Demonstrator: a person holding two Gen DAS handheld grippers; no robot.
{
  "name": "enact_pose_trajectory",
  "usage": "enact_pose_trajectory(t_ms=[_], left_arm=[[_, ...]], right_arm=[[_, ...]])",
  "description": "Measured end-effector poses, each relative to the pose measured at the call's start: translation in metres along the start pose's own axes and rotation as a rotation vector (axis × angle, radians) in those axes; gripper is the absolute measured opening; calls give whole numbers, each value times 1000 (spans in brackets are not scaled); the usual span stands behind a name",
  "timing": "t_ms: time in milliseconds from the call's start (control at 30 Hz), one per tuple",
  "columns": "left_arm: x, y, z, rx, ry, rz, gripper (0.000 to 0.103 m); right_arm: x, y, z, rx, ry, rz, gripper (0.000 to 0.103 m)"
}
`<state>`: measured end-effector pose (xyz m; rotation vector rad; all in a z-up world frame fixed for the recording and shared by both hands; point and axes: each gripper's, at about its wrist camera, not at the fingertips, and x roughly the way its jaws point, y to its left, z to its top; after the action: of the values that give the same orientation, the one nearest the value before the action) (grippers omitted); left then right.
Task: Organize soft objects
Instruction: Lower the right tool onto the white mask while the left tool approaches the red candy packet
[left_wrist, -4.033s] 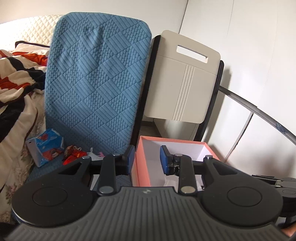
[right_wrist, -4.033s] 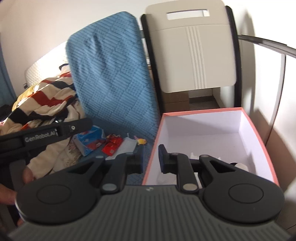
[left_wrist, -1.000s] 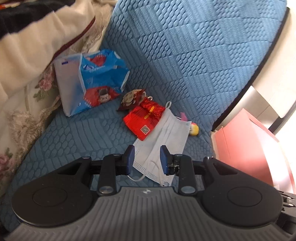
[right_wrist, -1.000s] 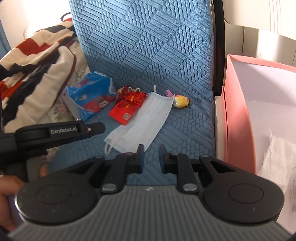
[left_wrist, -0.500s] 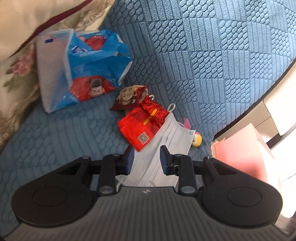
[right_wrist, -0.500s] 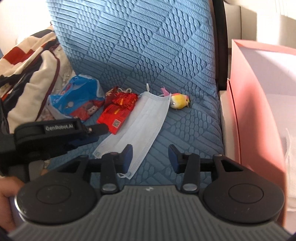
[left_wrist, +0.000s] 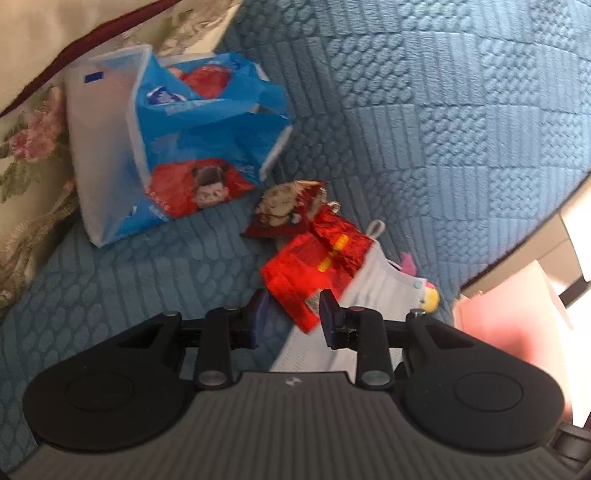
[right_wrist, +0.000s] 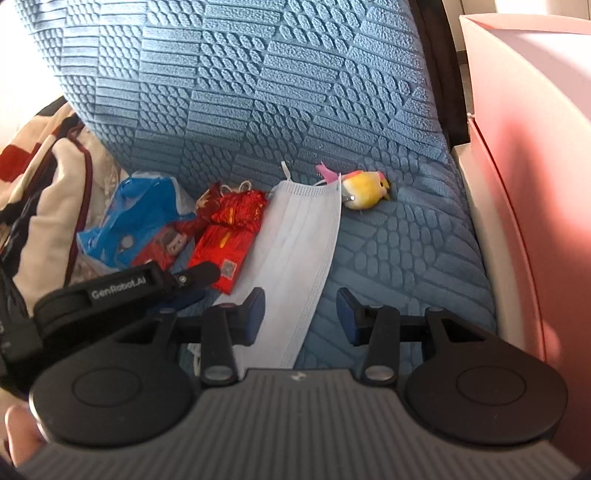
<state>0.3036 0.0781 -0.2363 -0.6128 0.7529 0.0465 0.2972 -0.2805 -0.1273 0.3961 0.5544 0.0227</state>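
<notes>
Soft items lie on a blue quilted seat cushion (right_wrist: 406, 236). A white face mask (right_wrist: 295, 240) lies lengthwise, with a yellow bird toy (right_wrist: 364, 188) at its far right corner and a red foil packet (right_wrist: 229, 236) on its left. My right gripper (right_wrist: 301, 308) is open above the mask's near end, and the mask runs between its fingers. My left gripper (left_wrist: 291, 314) is open, with the near corner of the red foil packet (left_wrist: 317, 269) between its tips; whether they touch is unclear. The mask (left_wrist: 376, 288) and bird toy (left_wrist: 428, 297) lie just to its right.
A blue tissue pack (left_wrist: 192, 147) and a small brown-red pouch (left_wrist: 288, 206) lie left of the packet. A floral blanket (left_wrist: 26, 155) bounds the left. The pink box (right_wrist: 535, 147) stands at the right of the seat. The left gripper (right_wrist: 122, 288) and a hand (right_wrist: 18, 435) show in the right view.
Both grippers have swung from the pink box to the seat and come in low over the items. The right jaws have spread wider. The left jaws kept their gap.
</notes>
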Motion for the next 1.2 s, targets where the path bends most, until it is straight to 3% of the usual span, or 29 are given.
enact_pose_trajectory(t_ms=[200, 367, 567, 700, 767, 833, 967, 1100, 1200], left_arm=[[4, 4, 6, -8, -26, -9, 37], [10, 7, 15, -9, -45, -6, 46], [15, 4, 21, 25, -49, -12, 46], [16, 2, 19, 49, -54, -5, 37], [16, 0, 17, 62, -56, 7, 27], [18, -1, 15, 75, -57, 29, 17], [18, 0, 13, 85, -59, 29, 11], [17, 2, 12, 79, -55, 25, 9], [18, 5, 14, 42, -52, 15, 8]], right_arm=[[12, -3, 9, 43, 10, 24, 47], [16, -6, 14, 53, 5, 35, 47], [17, -12, 17, 106, -5, 87, 47], [17, -11, 17, 127, -9, 132, 46], [20, -8, 15, 130, 5, 130, 45], [21, -3, 12, 116, 20, 92, 44], [19, 3, 10, 71, -1, 30, 44], [22, 6, 9, 16, -13, -36, 24], [26, 7, 8, -31, -19, -49, 18]])
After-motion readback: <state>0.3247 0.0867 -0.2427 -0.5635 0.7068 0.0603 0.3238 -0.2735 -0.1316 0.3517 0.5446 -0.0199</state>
